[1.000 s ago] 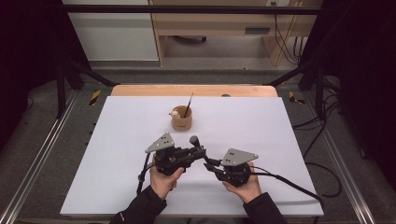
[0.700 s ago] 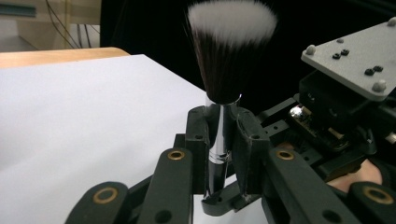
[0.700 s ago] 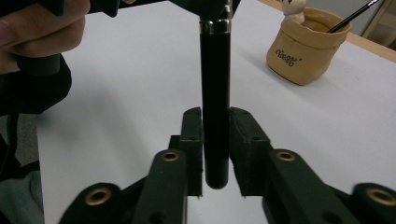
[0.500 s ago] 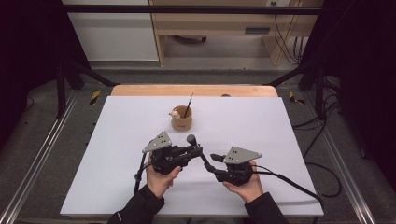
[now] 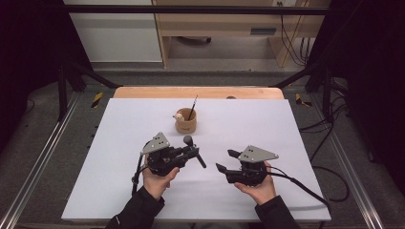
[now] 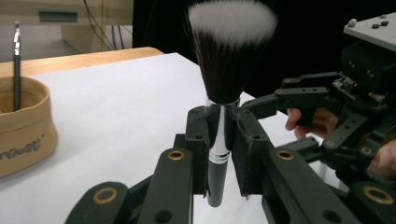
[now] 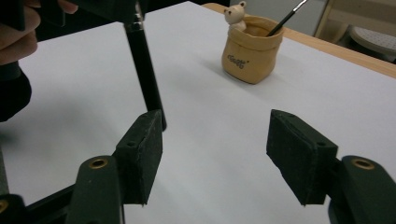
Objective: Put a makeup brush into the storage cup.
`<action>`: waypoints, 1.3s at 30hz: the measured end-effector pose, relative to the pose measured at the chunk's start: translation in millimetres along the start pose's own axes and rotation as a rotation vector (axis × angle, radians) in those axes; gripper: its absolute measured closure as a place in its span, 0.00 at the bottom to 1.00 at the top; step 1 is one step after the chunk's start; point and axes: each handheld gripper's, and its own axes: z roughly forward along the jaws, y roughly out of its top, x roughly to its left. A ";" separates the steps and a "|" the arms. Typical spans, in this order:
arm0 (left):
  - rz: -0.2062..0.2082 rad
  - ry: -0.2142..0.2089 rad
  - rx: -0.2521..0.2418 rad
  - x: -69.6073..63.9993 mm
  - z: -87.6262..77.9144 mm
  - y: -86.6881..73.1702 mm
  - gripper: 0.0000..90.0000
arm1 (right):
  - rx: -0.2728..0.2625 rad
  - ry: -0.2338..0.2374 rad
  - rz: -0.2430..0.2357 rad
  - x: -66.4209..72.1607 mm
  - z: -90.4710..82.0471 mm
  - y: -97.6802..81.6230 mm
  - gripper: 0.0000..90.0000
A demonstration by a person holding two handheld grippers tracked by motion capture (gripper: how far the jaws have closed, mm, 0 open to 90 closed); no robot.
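- Makeup brush (image 6: 223,88): black handle, silver ferrule, dark bristles tipped white.
- Pouch (image 7: 251,49): tan, dark lettering, cream bear figure.
- Counter (image 5: 119,143): white sheet, light wood edge.
- Left gripper (image 6: 223,140) and right gripper (image 7: 215,140): black jaws, brass rivets.

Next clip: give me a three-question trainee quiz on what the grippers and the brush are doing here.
1. True or false: the left gripper is shut on the makeup brush.
2. What stands in the small tan pouch? A) a thin paintbrush B) scissors C) a spoon
3. Fill in: the jaws of the right gripper stand ____, with nothing between them.

Key: 1 true. 2 A, the thin paintbrush leans out of it. 3 open; they have just been opening, and the pads are off the brush handle.
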 end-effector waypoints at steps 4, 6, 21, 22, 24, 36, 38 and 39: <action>-0.004 0.014 0.004 2.6 -2.1 -0.1 0.86 | -0.007 -0.024 0.027 -6.8 -4.8 -0.9 0.36; 0.001 0.027 0.005 3.4 -3.1 0.2 0.86 | -0.012 -0.037 0.043 -9.7 -7.3 -1.3 0.35; -0.012 0.072 0.003 13.2 -14.2 5.3 0.86 | -0.053 -0.133 0.113 -31.9 -28.6 -11.2 0.21; -0.012 0.073 0.002 13.6 -14.6 5.7 0.86 | -0.056 -0.144 0.109 -33.1 -30.3 -11.7 0.19; -0.014 0.083 0.002 15.0 -16.1 7.4 0.86 | -0.061 -0.150 0.124 -35.1 -33.1 -12.6 0.18; -0.020 0.114 0.002 23.5 -22.3 21.1 0.86 | -0.053 -0.176 0.138 -40.7 -43.2 -17.6 0.12; -0.012 0.123 0.001 24.9 -23.4 24.7 0.86 | -0.051 -0.180 0.134 -40.7 -44.2 -17.6 0.11; -0.009 0.128 -0.001 25.8 -24.0 26.4 0.86 | -0.048 -0.181 0.133 -40.9 -44.7 -17.7 0.11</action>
